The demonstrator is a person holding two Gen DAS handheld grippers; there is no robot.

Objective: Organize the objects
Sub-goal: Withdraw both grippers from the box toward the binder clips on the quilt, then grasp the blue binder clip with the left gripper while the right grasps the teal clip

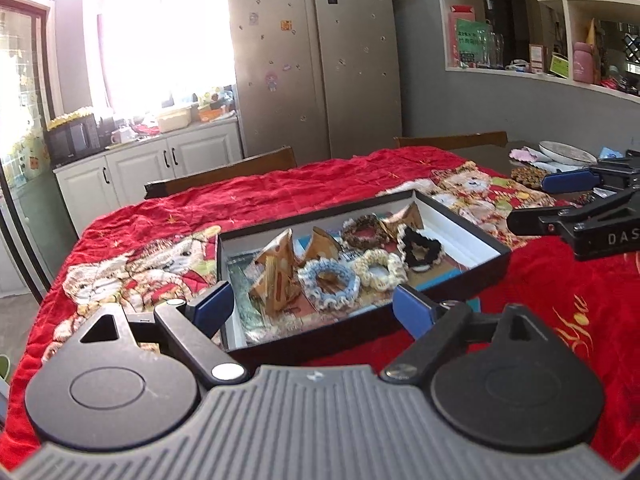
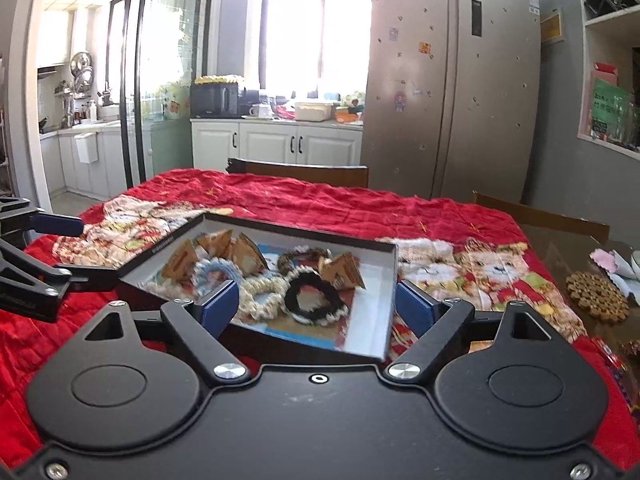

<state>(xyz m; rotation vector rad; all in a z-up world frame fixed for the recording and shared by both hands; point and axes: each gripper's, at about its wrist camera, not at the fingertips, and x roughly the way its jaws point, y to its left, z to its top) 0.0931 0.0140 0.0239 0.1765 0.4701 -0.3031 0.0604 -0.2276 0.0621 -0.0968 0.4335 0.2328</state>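
Note:
A shallow black box (image 1: 460,276) (image 2: 384,296) lies on the red tablecloth (image 1: 280,192) (image 2: 320,200). Inside are several scrunchies: blue (image 1: 329,282) (image 2: 212,272), cream (image 1: 379,267) (image 2: 262,294), black (image 1: 420,248) (image 2: 316,296) and brown (image 1: 362,230) (image 2: 300,258). Several tan pyramid packets (image 1: 276,268) (image 2: 244,254) lie with them. My left gripper (image 1: 314,306) is open and empty over the box's near edge. My right gripper (image 2: 316,304) is open and empty over the box's near corner. It also shows at the right of the left wrist view (image 1: 532,200).
A round brown trivet (image 2: 596,296) (image 1: 528,174), a pink cloth (image 2: 608,260) and a white plate (image 1: 566,152) sit on the bare table end at the right. Wooden chairs (image 2: 304,172) stand behind the table. A fridge (image 2: 452,80) and cabinets stand beyond.

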